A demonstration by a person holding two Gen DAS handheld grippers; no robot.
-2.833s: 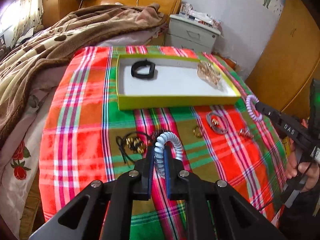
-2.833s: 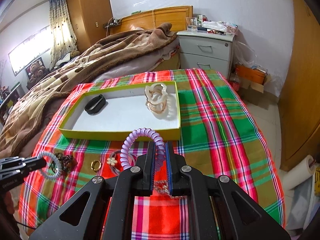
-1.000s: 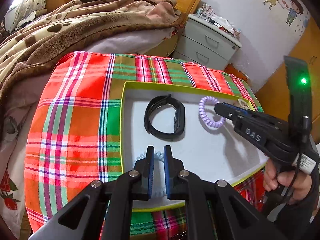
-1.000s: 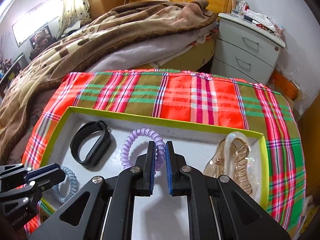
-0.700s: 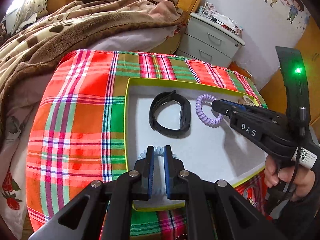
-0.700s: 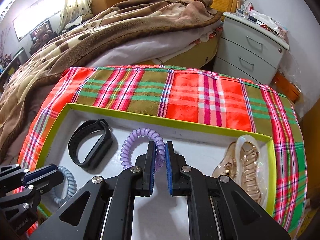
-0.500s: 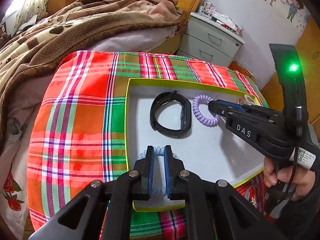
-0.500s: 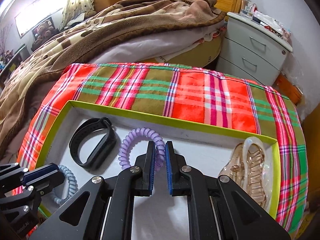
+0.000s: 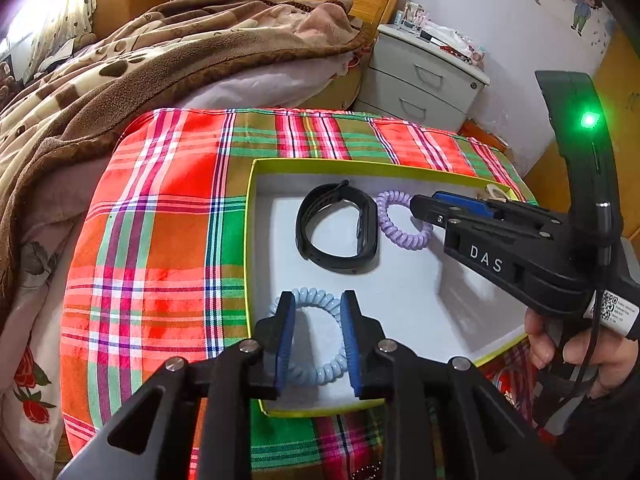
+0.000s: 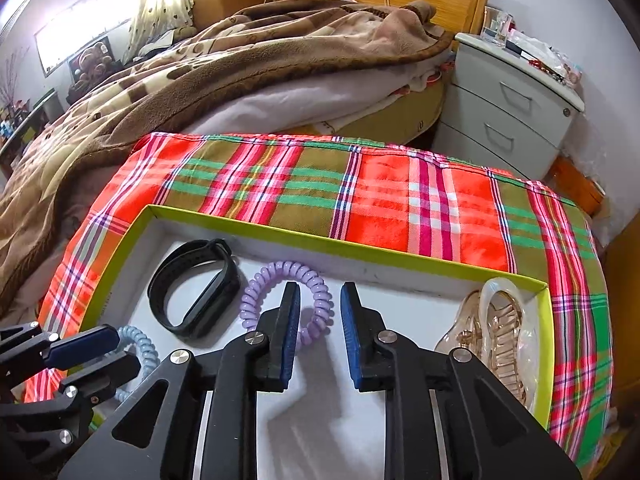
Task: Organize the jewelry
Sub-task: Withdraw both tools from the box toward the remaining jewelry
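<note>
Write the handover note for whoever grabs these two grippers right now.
Left hand-held gripper: open, jaws either side of the pale blue spiral hair tie, which lies at the near left corner of the yellow-rimmed white tray.
Right hand-held gripper: open, over the lilac spiral hair tie, which lies in the tray beside the black silicone wristband.
The translucent amber hair claw sits at the tray's right end.
Done: four pieces are in the tray.
Left: lift both grippers clear; pieces outside the tray are not in view, so check the plaid cloth.
</note>
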